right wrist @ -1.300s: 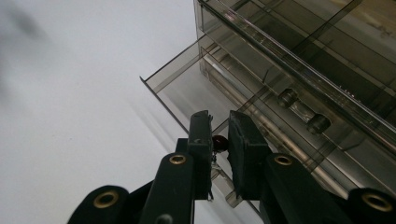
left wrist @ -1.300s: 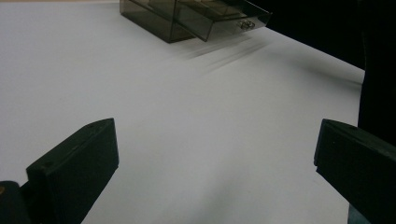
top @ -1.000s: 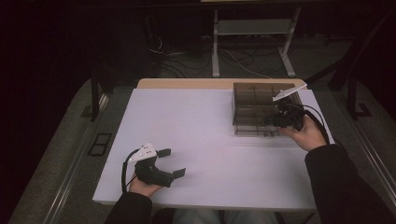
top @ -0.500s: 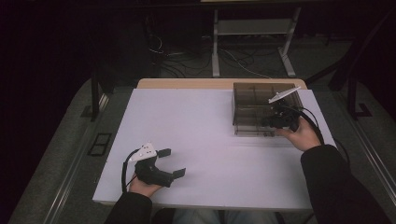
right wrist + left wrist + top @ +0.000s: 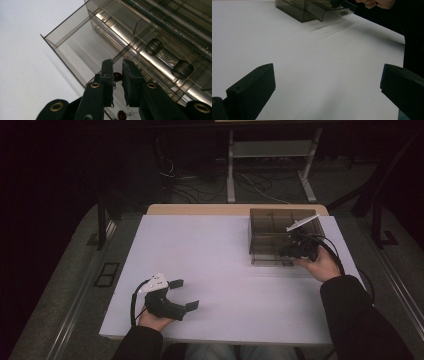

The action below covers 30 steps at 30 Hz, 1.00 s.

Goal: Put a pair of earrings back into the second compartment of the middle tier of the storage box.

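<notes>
A white table (image 5: 225, 270) carries a smoky, see-through plastic organiser box (image 5: 276, 237) at its far right part; the box has several compartments divided by thin walls, and one drawer (image 5: 75, 47) of it stands pulled out toward the person's side.

The right gripper (image 5: 295, 251), held in the right hand (image 5: 320, 265), sits at the front edge of the box, just above the pulled-out drawer; in the right gripper view its jaws stand close together with a narrow gap between them, and a small dark red bead (image 5: 117, 76) shows in that gap, on or just beside the thin front wall of the drawer; whether the pads press the bead or the wall cannot be told. A second dark red bead with a bit of wire (image 5: 122, 115) lies lower down, below the jaws; two clear round knobs (image 5: 170, 58) sit on the box front beside the drawer.

The left gripper (image 5: 182, 295), held in the left hand (image 5: 152, 317), rests low over the near left part of the table, well apart from the box; its jaws stand wide apart with nothing between them, and in the left gripper view bare white tabletop lies between the two black pads, with the box (image 5: 312, 10) and the dark sleeve (image 5: 409, 30) of the other arm far off at the top.
</notes>
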Available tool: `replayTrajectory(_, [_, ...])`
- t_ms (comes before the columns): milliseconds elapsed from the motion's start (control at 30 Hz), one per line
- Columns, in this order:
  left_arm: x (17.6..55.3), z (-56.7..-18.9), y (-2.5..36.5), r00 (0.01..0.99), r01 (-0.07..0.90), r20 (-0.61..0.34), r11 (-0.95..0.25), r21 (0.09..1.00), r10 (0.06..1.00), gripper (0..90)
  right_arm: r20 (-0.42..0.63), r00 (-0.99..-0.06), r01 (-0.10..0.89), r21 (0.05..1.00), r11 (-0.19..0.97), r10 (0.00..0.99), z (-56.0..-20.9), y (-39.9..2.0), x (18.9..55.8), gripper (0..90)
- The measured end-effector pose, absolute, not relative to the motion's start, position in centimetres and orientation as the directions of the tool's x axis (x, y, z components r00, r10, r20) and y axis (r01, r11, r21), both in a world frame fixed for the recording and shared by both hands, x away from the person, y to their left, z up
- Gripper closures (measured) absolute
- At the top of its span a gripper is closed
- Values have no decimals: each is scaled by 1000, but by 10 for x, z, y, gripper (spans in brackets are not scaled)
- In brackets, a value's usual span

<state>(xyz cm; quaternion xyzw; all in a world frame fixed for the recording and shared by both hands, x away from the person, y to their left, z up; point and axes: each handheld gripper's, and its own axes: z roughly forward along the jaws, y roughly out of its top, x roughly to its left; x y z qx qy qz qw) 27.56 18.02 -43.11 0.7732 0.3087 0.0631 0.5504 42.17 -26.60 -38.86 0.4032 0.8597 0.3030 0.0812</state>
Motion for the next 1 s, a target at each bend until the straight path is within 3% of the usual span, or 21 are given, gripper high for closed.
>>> replayTrajectory(133, [275,-431,180,802,407,-241,-204,890,547,0,111,-652,654,583,482,750,-392,-267,423,775])
replayTrajectory(500, [275,-431,180,801,409,-243,-203,890,548,0,155,-634,656,627,421,757,-384,-274,415,621])
replayTrajectory(600, [275,-431,180,801,408,-244,-201,891,547,0,174,-633,655,641,401,754,-379,-275,410,507])
replayTrajectory(767, [274,-430,180,800,409,-250,-192,892,545,0,202,-641,649,657,383,741,-372,-276,401,209])
replayTrajectory(867, [273,-430,180,802,407,-249,-192,893,542,0,199,-634,643,673,366,748,-368,-277,394,120])
replayTrajectory(967, [273,-430,180,805,406,-250,-192,893,538,0,219,-620,653,675,342,753,-366,-279,388,97])
replayTrajectory(1000, [273,-430,180,804,407,-252,-190,893,538,0,219,-618,653,677,339,755,-366,-279,386,12])
